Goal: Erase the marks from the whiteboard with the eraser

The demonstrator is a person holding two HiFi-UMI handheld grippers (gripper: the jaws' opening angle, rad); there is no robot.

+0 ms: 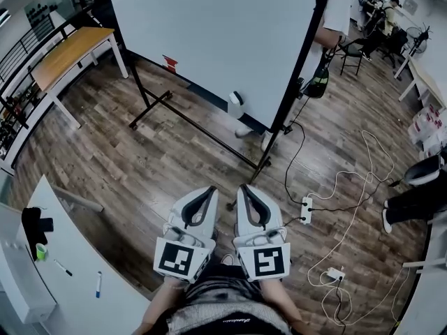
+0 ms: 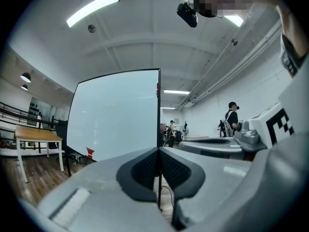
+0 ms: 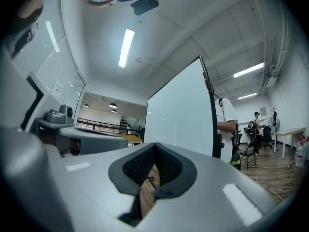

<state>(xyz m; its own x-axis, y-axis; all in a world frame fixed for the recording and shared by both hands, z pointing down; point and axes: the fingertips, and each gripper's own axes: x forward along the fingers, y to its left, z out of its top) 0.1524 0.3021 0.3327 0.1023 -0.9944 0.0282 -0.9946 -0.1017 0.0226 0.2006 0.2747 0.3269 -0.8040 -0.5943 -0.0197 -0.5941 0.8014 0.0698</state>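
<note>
The whiteboard (image 1: 216,37) stands on a black wheeled frame across the wooden floor; its white face shows no marks that I can make out. A small red object (image 1: 170,63), perhaps the eraser, sits at the board's lower left edge and is also visible in the left gripper view (image 2: 90,152). My left gripper (image 1: 207,190) and right gripper (image 1: 244,188) are side by side close to my body, level and pointing at the board, well short of it. Both are shut with nothing between the pads (image 2: 158,150) (image 3: 154,145).
A person in a white shirt (image 1: 328,19) stands behind the board's right edge, shoes (image 1: 241,121) under it. Power strips (image 1: 306,209) and cables lie on the floor at right. A white table (image 1: 77,292) with markers is near left, a wooden table (image 1: 70,51) far left.
</note>
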